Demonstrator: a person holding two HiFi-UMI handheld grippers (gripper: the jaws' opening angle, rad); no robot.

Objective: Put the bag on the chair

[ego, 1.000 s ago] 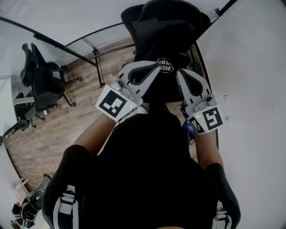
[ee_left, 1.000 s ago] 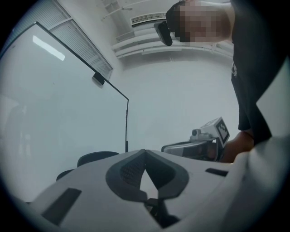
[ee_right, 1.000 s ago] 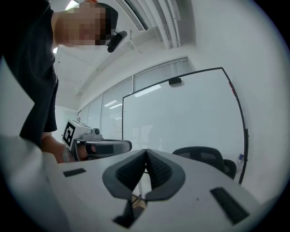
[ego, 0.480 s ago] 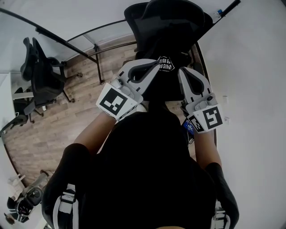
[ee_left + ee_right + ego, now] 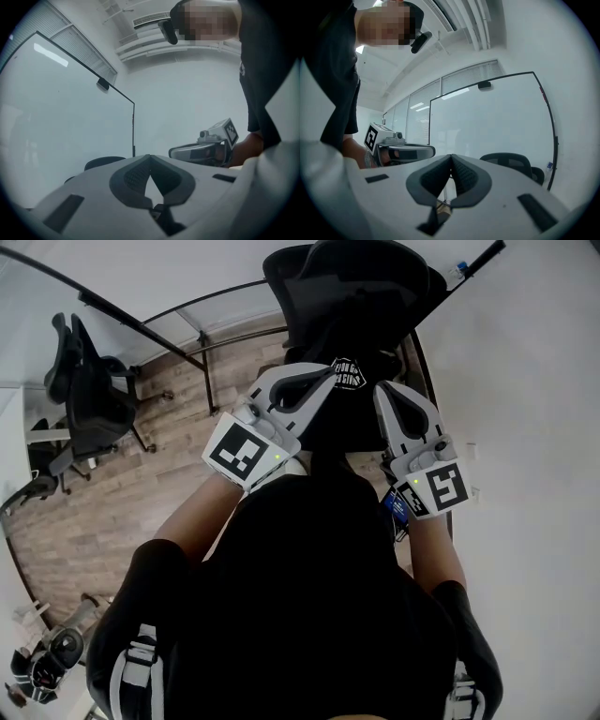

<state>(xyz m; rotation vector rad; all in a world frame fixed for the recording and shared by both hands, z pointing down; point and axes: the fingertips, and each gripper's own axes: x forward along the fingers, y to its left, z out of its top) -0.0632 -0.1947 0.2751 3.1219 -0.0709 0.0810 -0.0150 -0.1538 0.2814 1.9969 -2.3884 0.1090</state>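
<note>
The left gripper (image 5: 150,157) is found with its jaws closed tip to tip and nothing held between them; it is pointed upward, toward a glass board (image 5: 70,117) and the ceiling. The right gripper (image 5: 451,156) is likewise found closed and empty. In the head view both grippers are held side by side before the person's chest, tips directed at a black chair (image 5: 361,287). A black bag (image 5: 345,374), identified by a round white-lettered patch, is seen between the two gripper tips, against the lower part of the chair's back; it is clamped by neither gripper. Its outline is lost, black on black, so whether it rests fully on the seat cannot be told. A second chair (image 5: 89,404) is noted well apart at the left, on the wood floor (image 5: 122,512).
</note>
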